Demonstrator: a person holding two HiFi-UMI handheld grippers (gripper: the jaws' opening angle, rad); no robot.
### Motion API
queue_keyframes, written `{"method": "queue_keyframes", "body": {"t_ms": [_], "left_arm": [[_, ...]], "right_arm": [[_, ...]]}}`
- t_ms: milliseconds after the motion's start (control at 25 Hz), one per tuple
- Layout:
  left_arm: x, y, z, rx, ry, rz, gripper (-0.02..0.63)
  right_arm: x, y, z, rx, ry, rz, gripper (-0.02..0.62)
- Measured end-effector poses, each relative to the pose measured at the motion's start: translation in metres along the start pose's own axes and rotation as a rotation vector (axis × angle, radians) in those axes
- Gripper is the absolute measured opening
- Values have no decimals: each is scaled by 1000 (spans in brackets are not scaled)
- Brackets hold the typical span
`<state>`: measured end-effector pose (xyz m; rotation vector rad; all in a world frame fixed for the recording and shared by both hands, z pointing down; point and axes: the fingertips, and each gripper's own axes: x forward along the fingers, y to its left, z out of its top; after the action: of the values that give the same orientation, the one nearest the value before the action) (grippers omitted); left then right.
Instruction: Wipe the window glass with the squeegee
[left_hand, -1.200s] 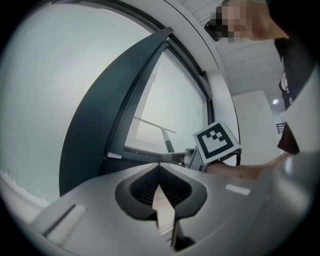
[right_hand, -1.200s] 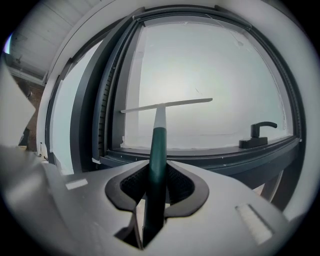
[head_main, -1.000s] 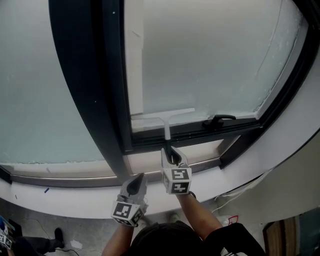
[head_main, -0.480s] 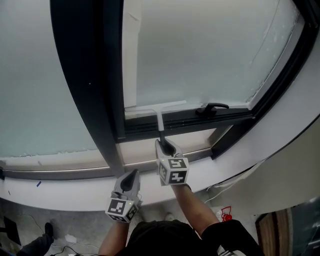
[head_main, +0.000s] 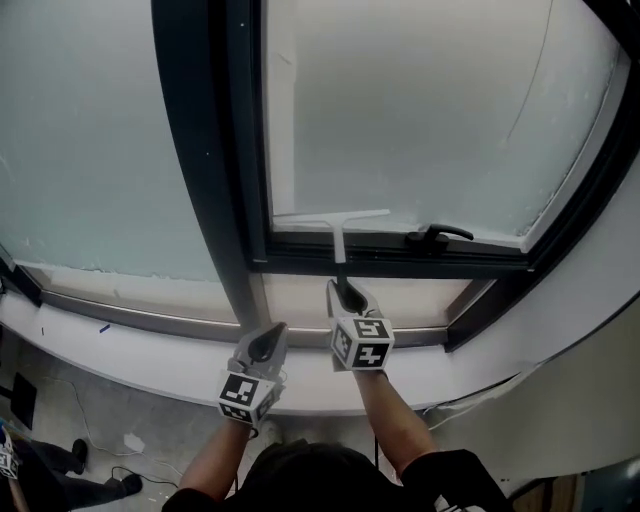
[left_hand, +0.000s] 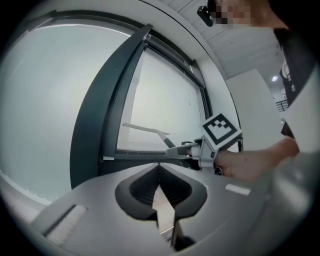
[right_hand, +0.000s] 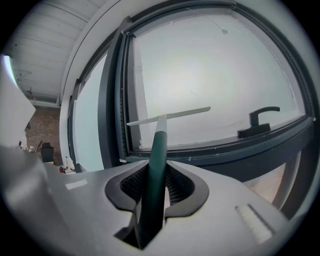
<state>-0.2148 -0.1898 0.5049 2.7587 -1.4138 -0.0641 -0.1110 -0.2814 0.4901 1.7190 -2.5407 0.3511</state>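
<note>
Since the earlier frames, the head view has been swinging so the dark window frame (head_main: 205, 150) is standing further right. The squeegee (head_main: 338, 240) is now showing a sliver of glass beneath its blade, where half a second ago the blade was lying against the lower rail. Both grippers are keeping much the same station.

The right gripper (head_main: 347, 296) is clamping the squeegee's dark green handle (right_hand: 155, 165), its jaws closing on either side of the shaft. The left gripper (head_main: 268, 340) is idling low beside it over the sill (head_main: 140, 345), its jaws drawn together with nothing between them.

The squeegee is standing upright at the bottom of the window glass (head_main: 430, 110). Its pale blade (right_hand: 167, 116) is lying roughly level across the pane, left of the black latch (head_main: 437, 236).

Judgement on handling:
- The tool is looking light, with a slim, stiff shaft and a thin blade.
- The wiping edge is probably soft enough to flex against the pane.
- The smooth, round handle may be inclined to twist in the jaws under sideways load.
- The present hold on the green grip, well back from the blade, is appearing the right place.
- Pressure should be kept even so the blade does not rock or skip.
</note>
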Motion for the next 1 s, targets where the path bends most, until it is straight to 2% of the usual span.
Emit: {"method": "queue_keyframes", "body": {"t_ms": [280, 520, 680, 840, 1000], "left_arm": [[-14, -23, 16, -35, -64, 105, -2], [-38, -54, 9, -45, -83, 169, -2], [-51, -61, 1, -39, -63, 182, -2], [-73, -57, 0, -30, -59, 202, -2], [-97, -42, -6, -64, -73, 248, -2]], "right_arm": [[-80, -23, 14, -20, -65, 68, 86], [-148, -66, -5, -11, -81, 111, 87], [-180, -91, -31, -30, -68, 94, 87], [-206, -107, -50, -1, -35, 30, 87], [-223, -112, -62, 2, -41, 1, 87]]}}
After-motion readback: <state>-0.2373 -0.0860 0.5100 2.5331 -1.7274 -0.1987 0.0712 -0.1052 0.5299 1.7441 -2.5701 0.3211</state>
